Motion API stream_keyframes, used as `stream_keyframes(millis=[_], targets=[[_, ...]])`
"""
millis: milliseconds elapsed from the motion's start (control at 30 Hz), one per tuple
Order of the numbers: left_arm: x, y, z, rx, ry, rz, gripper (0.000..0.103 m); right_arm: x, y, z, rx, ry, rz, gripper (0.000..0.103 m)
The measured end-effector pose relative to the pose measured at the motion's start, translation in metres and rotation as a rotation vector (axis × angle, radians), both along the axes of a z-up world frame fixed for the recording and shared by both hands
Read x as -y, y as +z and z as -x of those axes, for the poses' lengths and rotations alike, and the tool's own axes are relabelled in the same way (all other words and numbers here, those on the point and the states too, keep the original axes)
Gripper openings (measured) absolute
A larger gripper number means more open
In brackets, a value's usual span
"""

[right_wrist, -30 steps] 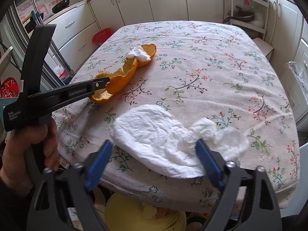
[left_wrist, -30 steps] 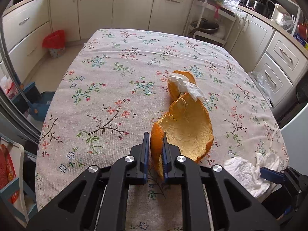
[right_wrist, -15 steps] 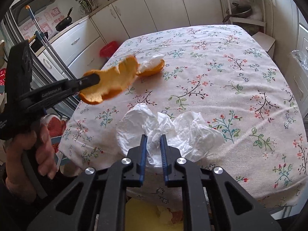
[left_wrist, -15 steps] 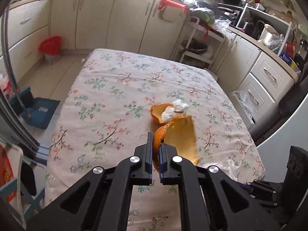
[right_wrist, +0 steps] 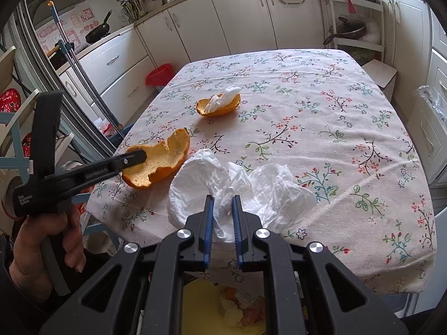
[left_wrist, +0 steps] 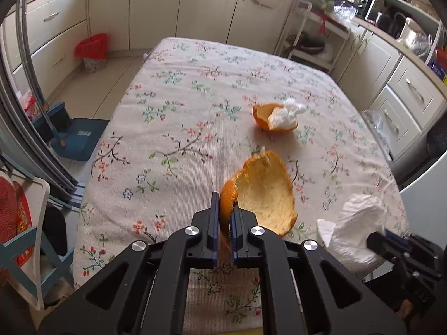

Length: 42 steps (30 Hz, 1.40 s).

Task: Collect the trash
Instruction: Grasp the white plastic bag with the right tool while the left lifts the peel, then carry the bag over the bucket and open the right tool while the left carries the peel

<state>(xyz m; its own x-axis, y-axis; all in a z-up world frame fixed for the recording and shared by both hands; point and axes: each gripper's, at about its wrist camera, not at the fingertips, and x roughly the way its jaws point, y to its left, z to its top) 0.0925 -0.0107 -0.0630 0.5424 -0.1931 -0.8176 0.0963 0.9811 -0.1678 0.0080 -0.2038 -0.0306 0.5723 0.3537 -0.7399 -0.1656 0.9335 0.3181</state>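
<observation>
My left gripper (left_wrist: 225, 203) pinches the rim of a large orange peel (left_wrist: 268, 195) and holds it above the near part of the floral table (left_wrist: 178, 117); its jaws are opening slightly with the peel still between the pads. In the right wrist view the same peel (right_wrist: 162, 162) hangs from the left gripper (right_wrist: 139, 155) at the table's left edge. A crumpled white tissue (right_wrist: 268, 192) sits bunched at the near edge, with my right gripper (right_wrist: 223, 198) shut on it. Farther back lies a second peel half with a small tissue inside (right_wrist: 218, 104).
A yellow bin holding peel scraps (right_wrist: 206, 301) stands below the table's near edge. A red-lined bin (left_wrist: 92, 47) sits on the floor by the far cabinets. A hand (right_wrist: 50, 240) grips the left tool. Cabinets and drawers surround the table.
The right gripper closed on the tissue and bunched it up. The left gripper lifted the large peel off the cloth and drew it back toward the near edge.
</observation>
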Motion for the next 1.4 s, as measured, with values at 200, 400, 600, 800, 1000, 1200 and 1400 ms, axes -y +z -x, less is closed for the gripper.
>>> stream_keyframes(millis=[200,400,600,800,1000,1200,1400], targets=[[0.011,-0.009,0.006,-0.011,-0.02,-0.039,0.021,-0.002,0.002,0.006,0.018,0.009,0.023,0.014],[0.008,0.002,0.016,0.034,-0.006,0.002,0.008,-0.003,0.005,0.014,0.037,0.013,0.042,0.014],[0.005,0.025,0.036,0.138,-0.001,0.066,0.008,-0.004,0.008,0.025,0.051,0.02,0.06,0.014],[0.005,0.035,0.055,0.176,0.007,0.093,0.008,-0.003,0.01,0.038,0.059,0.024,0.072,0.014],[0.001,0.038,0.075,0.185,0.016,0.108,0.008,-0.002,0.012,0.051,0.072,0.031,0.097,0.014],[-0.006,0.041,0.091,0.186,0.027,0.123,0.008,0.001,0.016,0.058,0.091,0.025,0.105,0.014],[-0.008,0.044,0.101,0.193,0.029,0.128,0.008,-0.001,0.017,0.064,0.102,0.037,0.129,0.014]])
